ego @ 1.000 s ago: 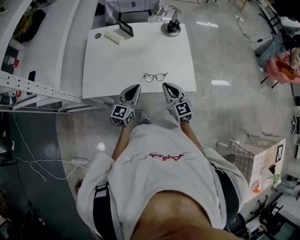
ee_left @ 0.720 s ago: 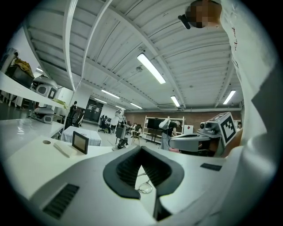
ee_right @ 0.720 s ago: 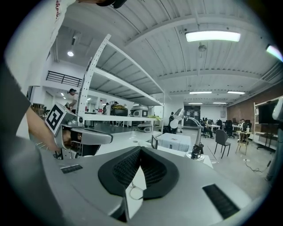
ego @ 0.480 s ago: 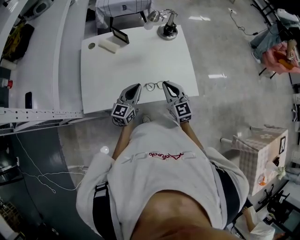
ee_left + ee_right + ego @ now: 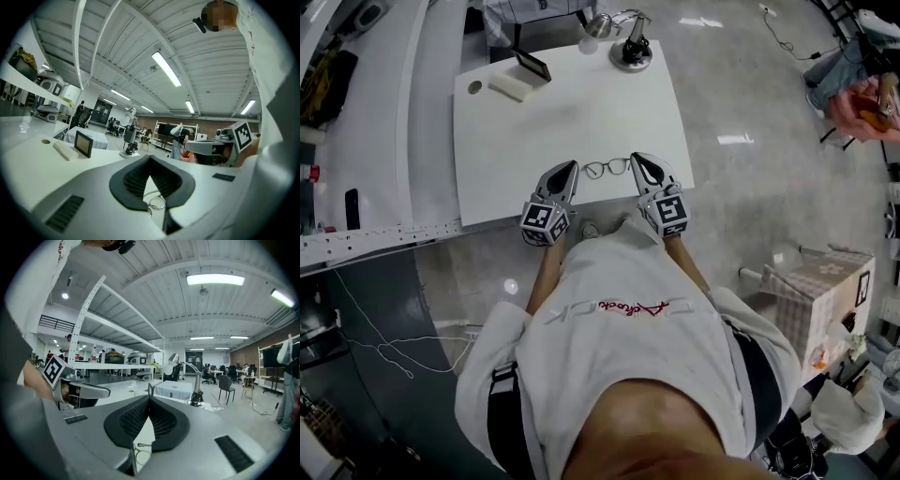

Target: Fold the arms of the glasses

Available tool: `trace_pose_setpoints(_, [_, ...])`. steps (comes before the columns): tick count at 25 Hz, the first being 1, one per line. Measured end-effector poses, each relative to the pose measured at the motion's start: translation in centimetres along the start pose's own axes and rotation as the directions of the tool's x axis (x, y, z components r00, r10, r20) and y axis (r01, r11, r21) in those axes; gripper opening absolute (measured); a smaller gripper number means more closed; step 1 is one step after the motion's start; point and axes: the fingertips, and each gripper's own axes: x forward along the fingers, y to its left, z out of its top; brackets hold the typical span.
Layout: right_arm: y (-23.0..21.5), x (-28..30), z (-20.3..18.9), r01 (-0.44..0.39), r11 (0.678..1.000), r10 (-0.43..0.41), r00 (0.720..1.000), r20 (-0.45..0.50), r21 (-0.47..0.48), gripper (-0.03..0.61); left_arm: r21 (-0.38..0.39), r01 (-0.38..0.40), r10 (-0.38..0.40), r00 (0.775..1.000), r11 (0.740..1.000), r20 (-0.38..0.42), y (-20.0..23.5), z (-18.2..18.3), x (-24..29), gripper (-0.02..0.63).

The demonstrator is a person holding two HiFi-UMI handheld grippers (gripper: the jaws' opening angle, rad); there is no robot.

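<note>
The glasses lie on the white bench, close to its near edge and a little right of its middle, lenses side by side and running left to right. Their arms are too thin to make out from the head view.

The left tongs sit just left of the glasses and the right tongs just right of them, so the frame lies between the two tips. Both point away from the person toward the far side of the bench. From above, neither tip clearly touches the frame.

In the left gripper view the two dark ribbed pads meet at their tips and leave only a small triangular gap behind them. Part of the wire frame shows through that gap, lying on the bench surface, not pinched. The right gripper view shows the same: pads closed together at the tips, with one lens rim and a short piece of an arm showing in the gap below, resting on the bench.

At the far edge of the bench a desk lamp stands on a round base. Left of it stands a small dark screen, tilted upright, with a white block just beside it and a small round disc further left. All of these lie well apart from the glasses.
</note>
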Motion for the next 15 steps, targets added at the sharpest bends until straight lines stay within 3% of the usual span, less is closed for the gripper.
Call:
trace_pose_setpoints(8, [-1.8,-1.1,-2.1,-0.001,0.997,0.003,0.999,-0.033,0.082,0.023,-0.015,-0.069,0.069,0.997,0.997,-0.033,0.3,-1.2,-0.1,0.011])
trace_pose_setpoints(15, [-1.5,-1.1,-4.5,-0.051,0.983,0.067,0.994,-0.087,0.178,0.06,-0.034,-0.114,0.112,0.992,0.993,-0.062,0.7,-2.5,-0.1,0.011])
